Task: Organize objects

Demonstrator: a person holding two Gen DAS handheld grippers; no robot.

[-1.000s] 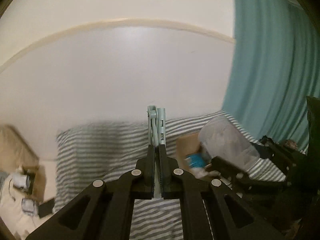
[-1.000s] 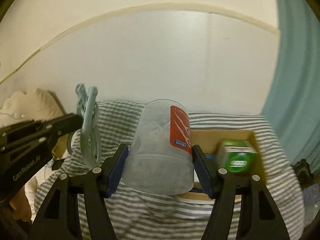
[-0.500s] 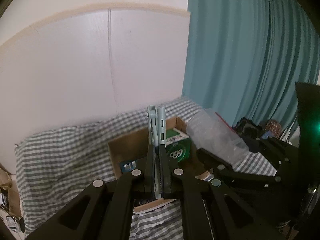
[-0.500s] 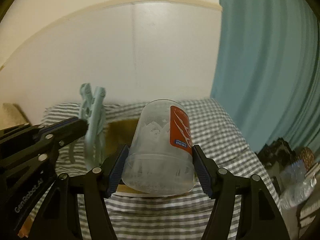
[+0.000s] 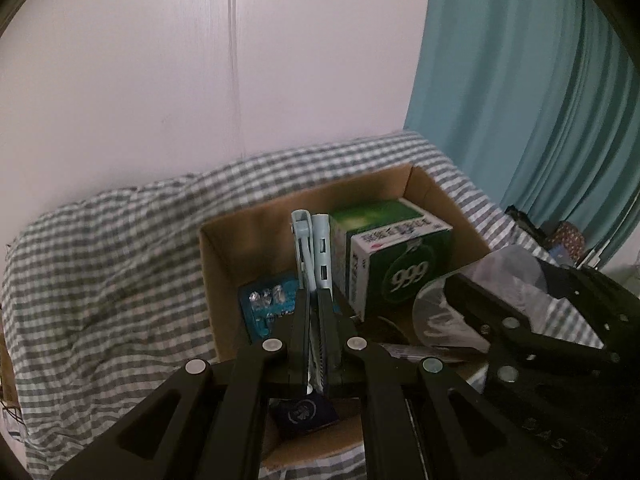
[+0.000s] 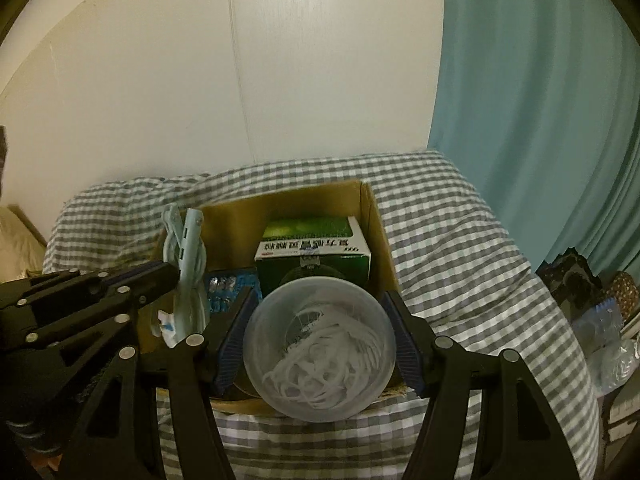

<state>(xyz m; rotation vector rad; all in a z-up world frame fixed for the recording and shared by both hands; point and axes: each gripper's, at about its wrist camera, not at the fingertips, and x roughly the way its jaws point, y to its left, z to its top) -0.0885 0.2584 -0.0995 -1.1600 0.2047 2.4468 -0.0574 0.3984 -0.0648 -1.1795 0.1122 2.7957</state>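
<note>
1. Carrying two loads at once: our left gripper [image 5: 314, 312] is clamped tight on a pale blue folded gadget with a cord [image 5: 312, 248]; our right gripper [image 6: 318, 344] is clamped on a clear round tub [image 6: 318, 344] holding white loops.
2. Target is the cardboard box [image 6: 372, 216] on the checked bedcover [image 6: 460, 240], just ahead of and below both sets of fingers.
3. Beyond the tub stands a green carton [image 6: 312, 256]; a blue blister pack [image 5: 268, 304] lies ahead of the left fingers.
4. We judge the free floor is the near part; lower the tub upright there, clear of the carton.
5. Slip the gadget in left of the carton, cord first.
</note>
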